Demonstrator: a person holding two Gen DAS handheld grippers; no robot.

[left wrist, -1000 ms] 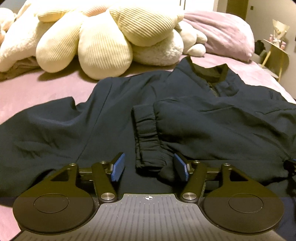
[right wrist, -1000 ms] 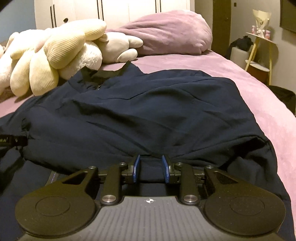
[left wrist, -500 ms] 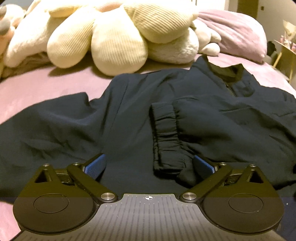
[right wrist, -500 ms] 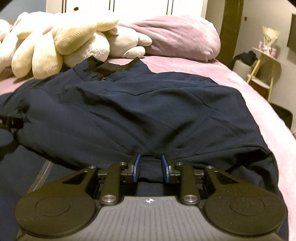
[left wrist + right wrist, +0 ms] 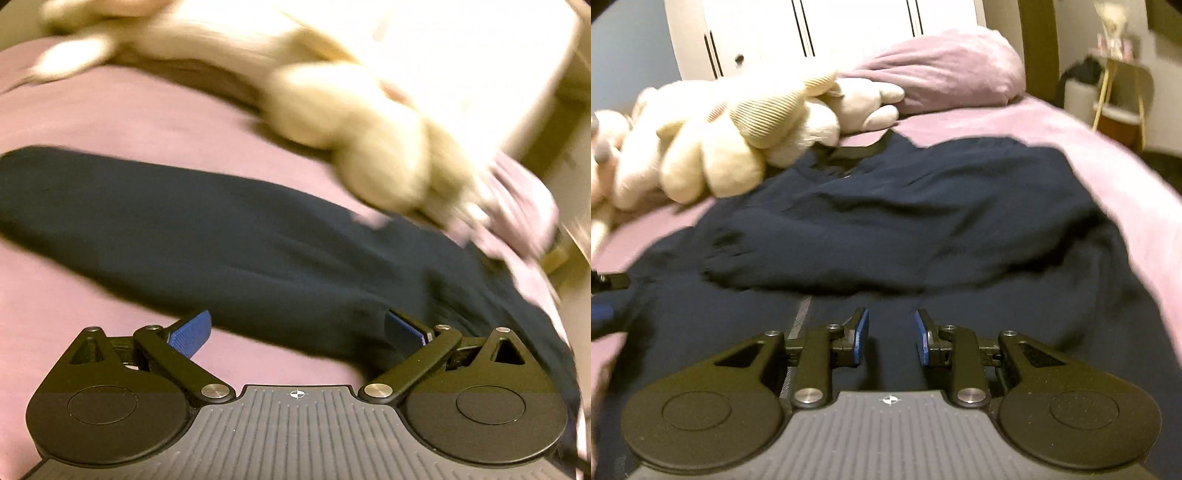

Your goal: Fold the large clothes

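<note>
A dark navy jacket lies spread on the pink bed, its right sleeve folded across the body with the cuff toward the left. In the left wrist view the jacket's left sleeve stretches out flat over the bedsheet. My left gripper is wide open and empty, low over that sleeve's lower edge; the view is blurred. My right gripper is partly open and empty, above the jacket front beside the zipper. The left gripper's tip shows at the left edge of the right wrist view.
Cream plush toys and a pink pillow lie at the head of the bed. Pink bedsheet surrounds the jacket. A white wardrobe stands behind, and a small side table stands at the right.
My left gripper opened wide and swung left, from the folded cuff to the outstretched left sleeve. My right gripper let go of the fabric fold and drew back a little.
</note>
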